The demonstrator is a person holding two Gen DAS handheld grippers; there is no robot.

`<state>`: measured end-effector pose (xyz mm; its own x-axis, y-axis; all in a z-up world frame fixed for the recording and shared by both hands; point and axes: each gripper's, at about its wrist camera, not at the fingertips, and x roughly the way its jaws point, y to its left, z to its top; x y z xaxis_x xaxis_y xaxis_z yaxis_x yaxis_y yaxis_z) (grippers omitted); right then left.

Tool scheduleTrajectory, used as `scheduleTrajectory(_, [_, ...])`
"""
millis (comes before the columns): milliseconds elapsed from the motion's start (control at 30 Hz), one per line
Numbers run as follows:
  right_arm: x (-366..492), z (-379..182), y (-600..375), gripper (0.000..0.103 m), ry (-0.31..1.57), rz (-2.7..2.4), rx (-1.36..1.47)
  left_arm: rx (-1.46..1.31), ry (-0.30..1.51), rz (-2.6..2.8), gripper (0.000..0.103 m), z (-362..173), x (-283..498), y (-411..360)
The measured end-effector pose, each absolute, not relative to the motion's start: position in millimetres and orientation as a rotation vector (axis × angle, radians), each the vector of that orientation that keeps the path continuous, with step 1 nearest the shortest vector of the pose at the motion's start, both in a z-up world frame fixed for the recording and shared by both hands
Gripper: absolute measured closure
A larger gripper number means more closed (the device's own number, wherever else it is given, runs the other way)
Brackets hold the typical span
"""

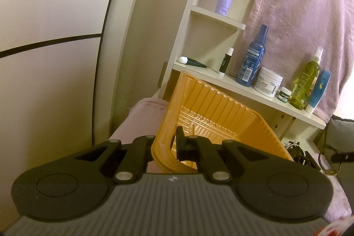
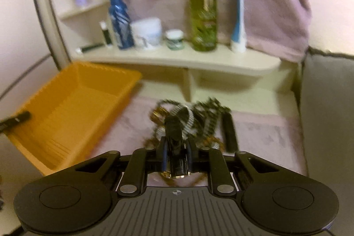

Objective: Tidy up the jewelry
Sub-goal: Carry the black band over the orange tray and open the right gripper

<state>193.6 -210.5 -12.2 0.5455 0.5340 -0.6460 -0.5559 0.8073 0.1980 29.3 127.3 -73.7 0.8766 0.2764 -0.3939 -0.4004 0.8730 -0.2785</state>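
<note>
Jewelry (image 2: 190, 123) is being gathered here, a tangled heap of chains and bands lying on the pink cloth (image 2: 265, 134) in front of the white shelf (image 2: 177, 59), just beside the orange tray (image 2: 73, 107).

The tray is being held tilted, its near rim clamped between the closed jaws of the left gripper (image 1: 168, 145), so the ribbed bottom is being turned toward the heap. In the right wrist view that gripper is being glimpsed only as a dark tip at the tray's far-left edge.

The right gripper (image 2: 176, 147) is being kept nearly together on a dark, glossy piece, apparently a strap or band from the pile; exactly which item cannot be told through the blur. Other chains are being seen lying tight against it.

Risks are being noted: the tangle may be dragged up along with the gripped piece, because the strands are interlocked, and loose links could be dropped short of the tray. The narrow, slick piece may also be slipped from the pads, and the tilted tray could be twisted loose from its thin-rim pinch.
</note>
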Motion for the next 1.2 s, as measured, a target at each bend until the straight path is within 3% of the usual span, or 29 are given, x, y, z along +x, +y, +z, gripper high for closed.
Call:
scheduleTrajectory(367, [179.4, 7.2, -153.8, 0.086, 0.739, 0.914, 0.056, -0.351, 0.366, 0.36, 0.097, -71.2, 30.5, 127.2])
scheduleTrajectory(1200, [181.7, -39.6, -67.5, 0.086, 0.886, 1.059, -0.148, -0.334, 0.391, 0.364, 0.097, -69.1, 32.5, 126.7])
